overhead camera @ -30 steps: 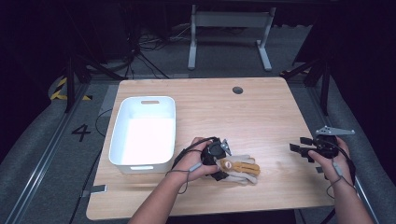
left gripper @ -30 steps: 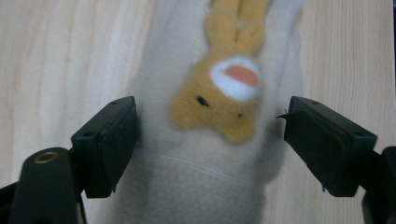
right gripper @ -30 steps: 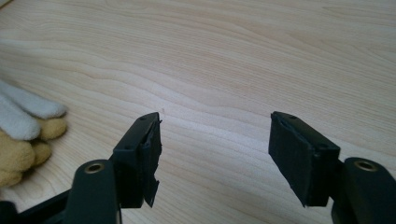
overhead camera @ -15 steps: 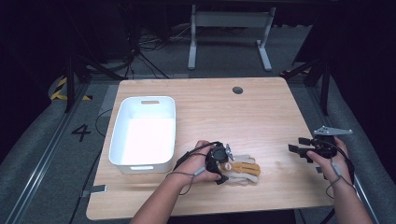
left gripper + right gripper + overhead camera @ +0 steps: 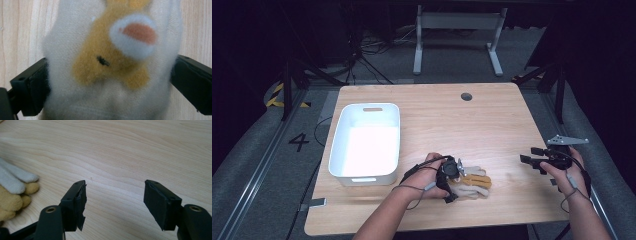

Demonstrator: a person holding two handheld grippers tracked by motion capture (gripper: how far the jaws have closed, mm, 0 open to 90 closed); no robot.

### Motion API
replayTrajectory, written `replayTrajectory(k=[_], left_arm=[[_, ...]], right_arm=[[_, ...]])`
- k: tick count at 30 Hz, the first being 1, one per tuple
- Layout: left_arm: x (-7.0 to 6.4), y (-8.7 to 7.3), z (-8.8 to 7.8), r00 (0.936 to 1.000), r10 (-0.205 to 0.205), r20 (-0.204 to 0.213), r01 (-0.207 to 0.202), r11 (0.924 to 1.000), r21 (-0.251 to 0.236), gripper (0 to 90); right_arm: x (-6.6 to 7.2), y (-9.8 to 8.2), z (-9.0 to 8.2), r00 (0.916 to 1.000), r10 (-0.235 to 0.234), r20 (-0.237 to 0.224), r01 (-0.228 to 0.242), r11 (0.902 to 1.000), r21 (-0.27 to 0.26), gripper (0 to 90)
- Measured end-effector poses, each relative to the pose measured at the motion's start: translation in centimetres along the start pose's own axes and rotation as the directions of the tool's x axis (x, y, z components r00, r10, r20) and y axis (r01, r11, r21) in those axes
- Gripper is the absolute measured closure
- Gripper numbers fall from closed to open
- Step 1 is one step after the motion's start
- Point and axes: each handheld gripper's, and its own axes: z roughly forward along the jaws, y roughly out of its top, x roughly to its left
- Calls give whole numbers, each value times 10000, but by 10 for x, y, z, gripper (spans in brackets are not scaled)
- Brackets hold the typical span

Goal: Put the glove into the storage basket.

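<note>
Low in the centre of the high view, a fuzzy white-and-tan fabric glove (image 5: 472,182) lies on the light wooden table (image 5: 492,125). The left gripper (image 5: 451,181) has just been opening around its cuff, pads seemingly not squeezing. The right gripper (image 5: 534,161), at the right edge, is held wide open and empty. A deeper, centred bite is probably best before anything gets lifted.

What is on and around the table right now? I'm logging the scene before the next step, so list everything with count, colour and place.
Fuzzy glove: one, white and tan, near edge of the table, between the left gripper's jaws.
Bin: one, white, the table's left part.
Table: one, light wood; dark round hole near its far edge.
Frame legs: white, on the floor beyond the table.
Left gripper: black, at the glove; its jaws have just been opening, glove between them.
Right gripper: black, open, at the table's right edge.
Hands: two, one on each gripper.
</note>
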Motion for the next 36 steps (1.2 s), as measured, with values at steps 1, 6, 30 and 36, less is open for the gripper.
replayTrajectory(k=[1, 6, 30, 36], left_arm=[[0, 0, 0, 10000, 21, 54, -21, 10000, -27, 6], [1, 1, -4, 10000, 20, 26, -20, 10000, -34, 76], [-3, 8, -30, 9854, -1597, 597, 1625, 9856, -460, 721], [-3, 9, -45, 9736, -2119, 851, 2192, 9716, -886, 718]], right_arm=[[0, 0, 0, 10000, 10, 2, -10, 10000, 9, 355], [0, 0, 0, 10000, 29, -13, -29, 10000, 23, 361], [-2, 0, 0, 10000, 75, -40, -75, 10000, 9, 368], [-2, 1, 0, 10000, 17, -59, -17, 10000, -39, 369]])
